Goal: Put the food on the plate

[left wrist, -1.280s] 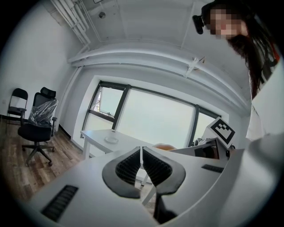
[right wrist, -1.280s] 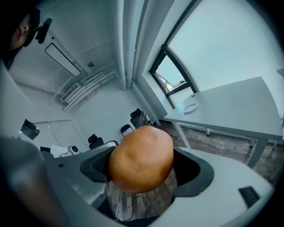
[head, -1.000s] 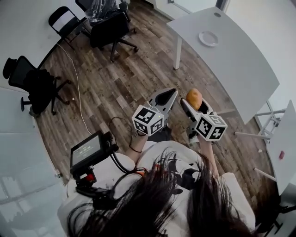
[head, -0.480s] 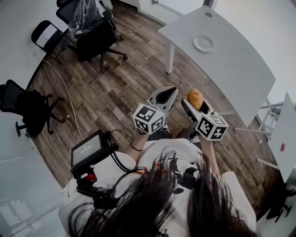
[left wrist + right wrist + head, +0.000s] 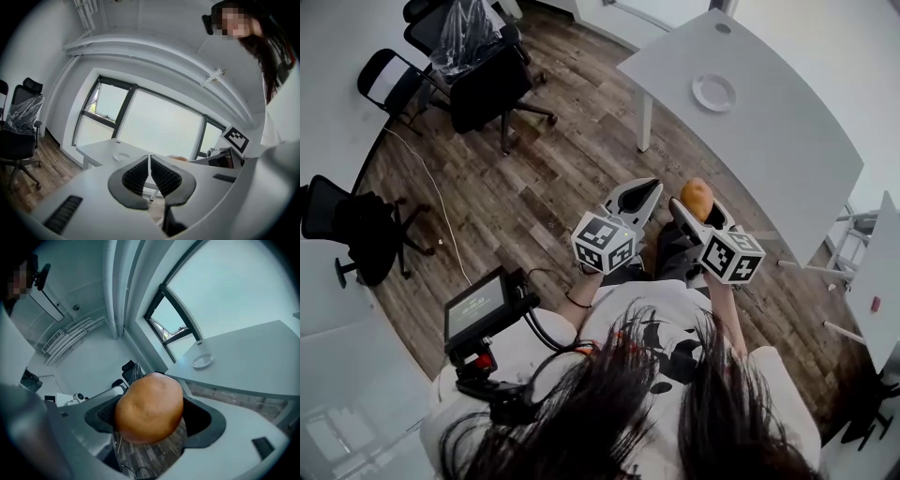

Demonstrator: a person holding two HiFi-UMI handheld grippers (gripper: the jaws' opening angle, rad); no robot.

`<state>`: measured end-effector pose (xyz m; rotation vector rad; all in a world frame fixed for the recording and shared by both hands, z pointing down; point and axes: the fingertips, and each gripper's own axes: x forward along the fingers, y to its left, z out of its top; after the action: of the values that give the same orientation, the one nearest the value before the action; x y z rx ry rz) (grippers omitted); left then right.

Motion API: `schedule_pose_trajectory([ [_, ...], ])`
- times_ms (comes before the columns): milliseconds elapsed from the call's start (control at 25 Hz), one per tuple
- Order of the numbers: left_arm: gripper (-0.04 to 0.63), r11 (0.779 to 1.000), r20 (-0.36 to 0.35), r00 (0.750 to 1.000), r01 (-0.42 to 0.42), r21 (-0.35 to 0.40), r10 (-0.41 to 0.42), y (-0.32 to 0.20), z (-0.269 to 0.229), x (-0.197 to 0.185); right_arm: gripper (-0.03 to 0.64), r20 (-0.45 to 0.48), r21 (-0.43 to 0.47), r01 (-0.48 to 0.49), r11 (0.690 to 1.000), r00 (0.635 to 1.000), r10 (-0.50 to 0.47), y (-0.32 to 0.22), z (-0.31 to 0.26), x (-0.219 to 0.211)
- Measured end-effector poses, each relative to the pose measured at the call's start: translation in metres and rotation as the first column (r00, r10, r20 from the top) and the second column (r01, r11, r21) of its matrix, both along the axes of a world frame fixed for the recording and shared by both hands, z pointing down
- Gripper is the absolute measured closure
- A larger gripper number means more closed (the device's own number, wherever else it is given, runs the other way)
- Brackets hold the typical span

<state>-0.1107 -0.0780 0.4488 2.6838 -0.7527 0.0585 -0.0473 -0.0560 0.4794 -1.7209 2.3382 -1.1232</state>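
My right gripper (image 5: pixel 697 200) is shut on a round orange-brown bread roll (image 5: pixel 697 197), which fills the middle of the right gripper view as the roll (image 5: pixel 149 407). The left gripper (image 5: pixel 645 192) is shut with nothing between its fingers, its black pads pressed together at the left gripper (image 5: pixel 149 161). Both are held over the wooden floor, short of the white table (image 5: pixel 778 122). A small white plate (image 5: pixel 713 93) lies on that table far ahead, also seen as the plate (image 5: pixel 203 361) and faintly as the plate (image 5: pixel 123 156).
Black office chairs (image 5: pixel 483 75) stand at the far left, another chair (image 5: pixel 356 230) at the left wall. A second white table (image 5: pixel 877 291) is at the right edge. A small screen device (image 5: pixel 478 305) hangs at the person's left side. A cable (image 5: pixel 441 206) trails on the floor.
The view has shifted slightly forward and left toward the table; both grippers keep their pose, and the roll stays held in the right one.
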Motion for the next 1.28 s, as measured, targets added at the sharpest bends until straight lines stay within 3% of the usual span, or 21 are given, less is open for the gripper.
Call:
schedule_pose_trajectory([
  [360, 0.589, 0.999, 0.023, 0.999, 0.043, 0.000, -0.043, -0.063, 0.005, 0.030, 0.212, 0.006, 0.006, 0.023, 1.000, 1.000, -0.023, -0.068, 0.002, 0.038],
  [600, 0.589, 0.998, 0.039, 0.998, 0.058, -0.019, -0.058, -0.128, 0.015, 0.089, 0.212, 0.010, -0.011, 0.048, 0.999, 0.999, -0.048, -0.136, 0.010, 0.095],
  [880, 0.589, 0.998, 0.049, 0.997, 0.060, -0.027, -0.059, -0.140, 0.002, 0.112, 0.212, 0.004, -0.016, 0.059, 0.998, 0.998, -0.059, -0.151, -0.008, 0.116],
  [1080, 0.589, 0.995, 0.068, 0.994, 0.086, -0.051, -0.083, -0.186, 0.027, 0.154, 0.212, 0.024, -0.043, 0.094, 0.995, 0.995, -0.093, -0.200, 0.025, 0.157],
  [1280, 0.589, 0.994, 0.085, 0.993, 0.089, -0.059, -0.084, -0.198, 0.018, 0.167, 0.212, 0.006, -0.050, 0.106, 0.993, 0.994, -0.106, -0.227, 0.018, 0.173],
])
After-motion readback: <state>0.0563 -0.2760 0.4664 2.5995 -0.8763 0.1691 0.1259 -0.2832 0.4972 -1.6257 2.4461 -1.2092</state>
